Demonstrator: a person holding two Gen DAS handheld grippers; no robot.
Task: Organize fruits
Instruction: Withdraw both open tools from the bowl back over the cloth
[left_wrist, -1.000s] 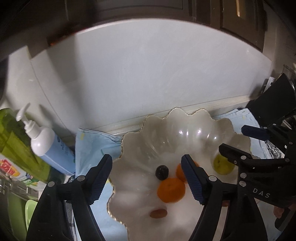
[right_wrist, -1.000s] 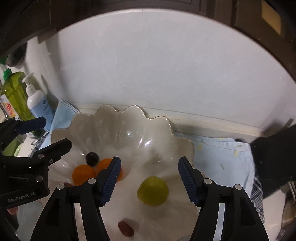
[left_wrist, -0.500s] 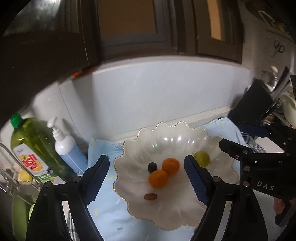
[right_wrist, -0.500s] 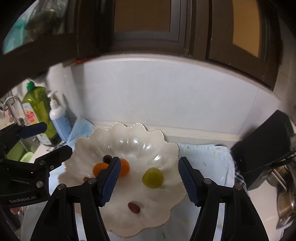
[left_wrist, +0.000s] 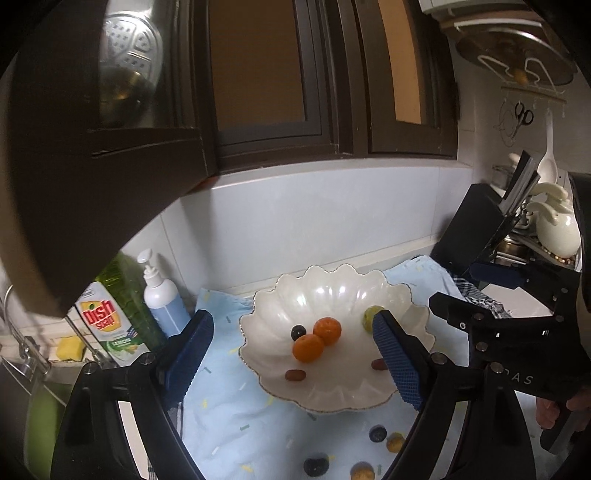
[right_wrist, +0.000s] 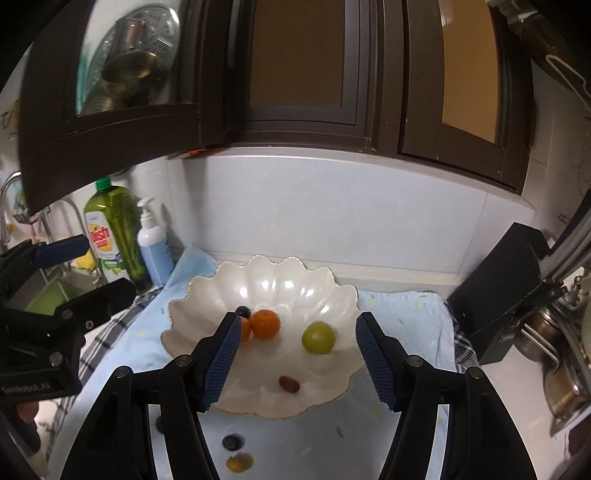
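Both grippers had pulled back and up from the scalloped pearl-white bowl (right_wrist: 258, 280), bringing loose fruit on the pale blue cloth (left_wrist: 236, 417) into view. Inside the bowl lay two small oranges (right_wrist: 265, 323), a green plum (right_wrist: 318, 337), a dark berry (left_wrist: 297, 332) and reddish dates (right_wrist: 289, 384). Left gripper (left_wrist: 291, 358) was widening, empty; right gripper (right_wrist: 295, 358) stood apart, empty. Judging by the berries (left_wrist: 316, 466) near the bowl, sorting continued.

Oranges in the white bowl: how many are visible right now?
2. Both sit left of centre in the bowl, touching: one orange further back, the other nearer the camera. None looks hidden.
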